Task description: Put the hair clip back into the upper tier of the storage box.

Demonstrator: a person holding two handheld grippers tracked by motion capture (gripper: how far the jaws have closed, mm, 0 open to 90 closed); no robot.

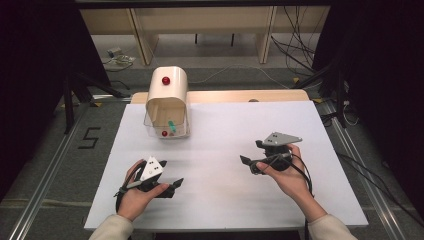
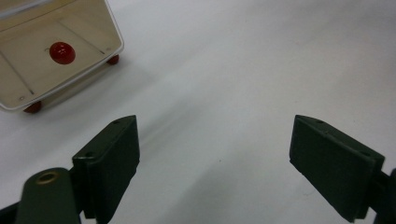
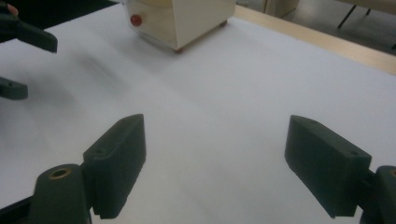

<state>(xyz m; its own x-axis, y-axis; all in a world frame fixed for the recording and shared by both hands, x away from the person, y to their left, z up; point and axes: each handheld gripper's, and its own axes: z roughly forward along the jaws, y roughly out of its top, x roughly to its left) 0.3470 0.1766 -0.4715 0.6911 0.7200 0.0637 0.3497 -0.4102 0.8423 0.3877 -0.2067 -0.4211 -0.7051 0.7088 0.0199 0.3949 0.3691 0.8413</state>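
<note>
My right gripper [image 1: 248, 163] stands wide with nothing between its jaws, low over the white table [image 1: 225, 190], well to the right of the cream box [image 1: 167, 102] and nearer me. My left gripper [image 1: 172, 186] is just as wide and bare, in front of the box on its near side. Both hands lie level, jaws turned inward toward each other; the right hand [image 1: 285, 175] cups its tool from beneath. The box sits at the table's far left, its rolling lid raised, a small green object [image 1: 171, 126] inside. I judge this the pause between steps; next calls for reaching forward to the box's red knob [image 1: 165, 80].
</note>
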